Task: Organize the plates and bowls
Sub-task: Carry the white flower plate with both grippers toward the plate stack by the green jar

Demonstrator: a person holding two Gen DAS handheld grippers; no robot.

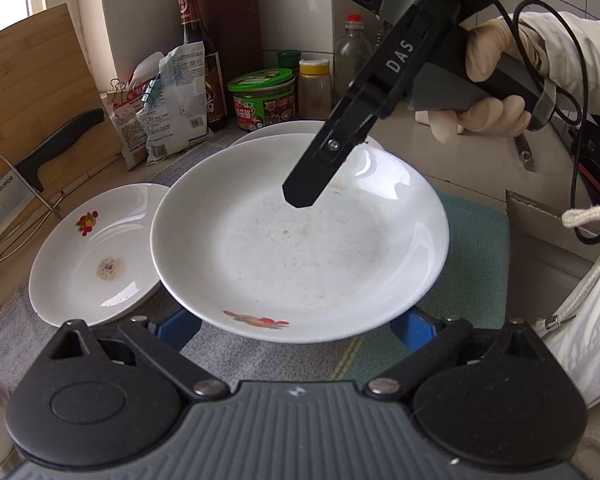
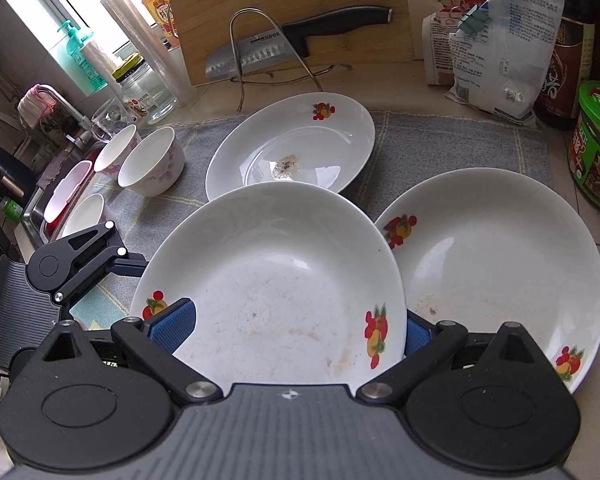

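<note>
The large fruit-print plate (image 2: 284, 280) hangs tilted above the grey dish towel (image 2: 460, 140), and every other thing is best placed from it. The right gripper (image 2: 296, 328) straddles its near rim, blue pads (image 2: 176, 320) wide on either side, so it is spread and not clamped on the plate; in the left wrist view one finger reaches over the plate's far side. The left gripper (image 1: 296, 328) sits under the opposite rim (image 1: 300, 332) with its blue pads hidden below the plate; I cannot tell whether it pinches anything. Beyond the plate lies a smaller stained plate (image 2: 292, 148); just to the right, partly under its edge, lies another fruit-print plate (image 2: 500, 256). Left of it stand the floral bowls (image 2: 152, 168). The risk I judge here is a slip: glazed porcelain carried on wide jaws may slide off sideways, striking the plate underneath and chipping both. Tilting further would make that likelier.
</note>
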